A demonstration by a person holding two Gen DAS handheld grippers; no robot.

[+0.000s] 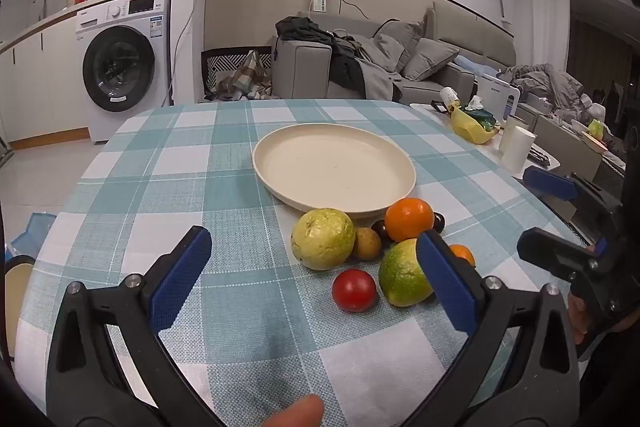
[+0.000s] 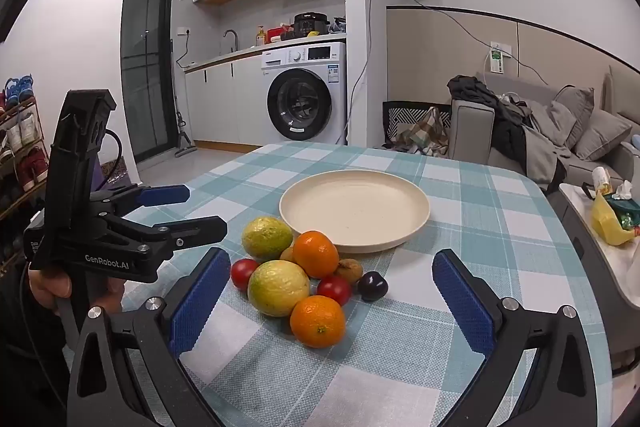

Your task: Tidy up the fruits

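Note:
A cream plate (image 1: 334, 171) (image 2: 354, 211) lies empty on the teal checked tablecloth (image 1: 180, 167). Just in front of it sits a pile of fruit: two yellow-green guavas (image 2: 279, 287) (image 2: 267, 237), two oranges (image 2: 318, 321) (image 2: 316, 253), two red tomatoes (image 2: 335, 289) (image 2: 243, 273), a dark plum (image 2: 372, 285) and a small brown fruit (image 2: 350, 270). My left gripper (image 1: 313, 234) (image 2: 206, 209) hovers open left of the pile, holding nothing. My right gripper (image 2: 332, 255) (image 1: 524, 211) is open too, above the near side of the pile, touching no fruit.
A low side table (image 1: 440, 115) to the right holds a yellow bag (image 1: 470, 125) and white cups (image 1: 518, 147). Beyond the table stand a grey sofa (image 2: 580, 139) and a washing machine (image 2: 304, 95). A shoe rack (image 2: 20, 147) stands at the far left.

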